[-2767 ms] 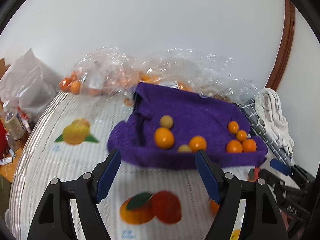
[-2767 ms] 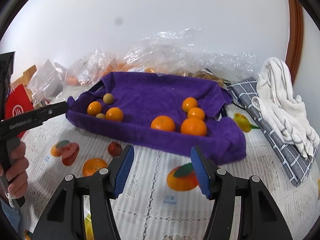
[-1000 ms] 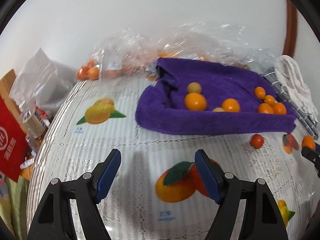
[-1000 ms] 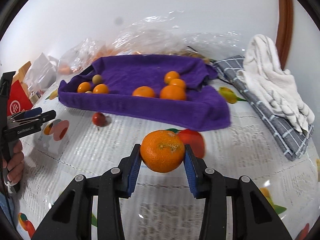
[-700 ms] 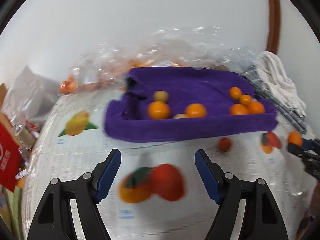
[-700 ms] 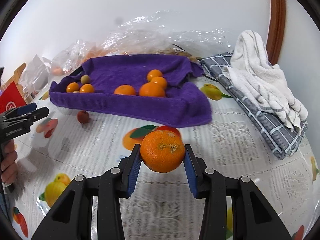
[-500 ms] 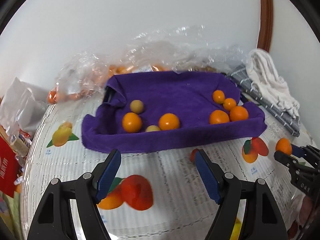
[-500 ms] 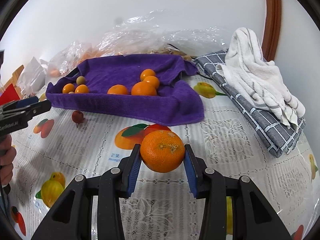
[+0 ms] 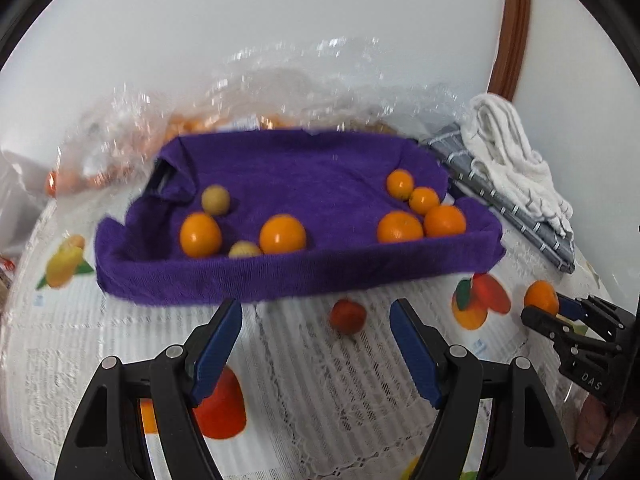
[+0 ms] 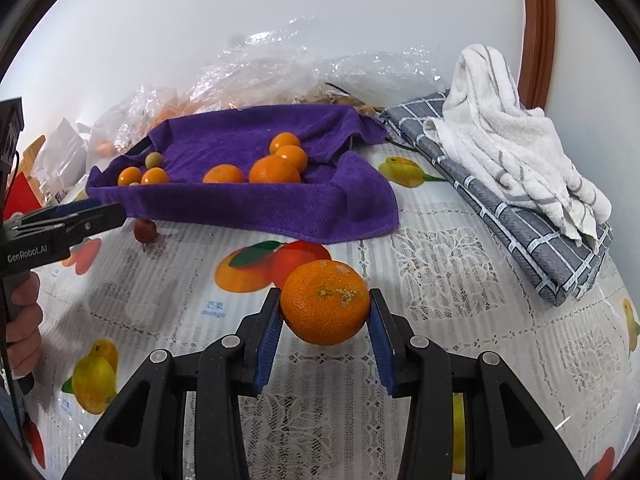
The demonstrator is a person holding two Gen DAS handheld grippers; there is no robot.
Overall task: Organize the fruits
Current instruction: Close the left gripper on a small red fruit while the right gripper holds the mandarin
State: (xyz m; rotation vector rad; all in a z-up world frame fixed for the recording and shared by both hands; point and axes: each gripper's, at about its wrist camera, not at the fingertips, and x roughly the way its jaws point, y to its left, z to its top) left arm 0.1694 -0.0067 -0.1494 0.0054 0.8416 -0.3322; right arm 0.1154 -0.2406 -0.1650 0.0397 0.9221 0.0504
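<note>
Fuzzy purple cloth [image 9: 320, 184], glossy tablecloth [image 9: 320, 380]

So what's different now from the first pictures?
The right claw, empty and open at first, now grips a round orange tangerine above the fruit-print tablecloth. The left claw stayed open and empty, swinging to face the small red fruit. The fruits in the purple towel-lined tray stayed put.

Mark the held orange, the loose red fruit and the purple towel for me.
held orange [image 10: 325, 302], right wrist view, middle of its peel
loose red fruit [image 9: 347, 317], left wrist view, its centre
purple towel [image 9: 304, 176], left wrist view, bare floor
</note>
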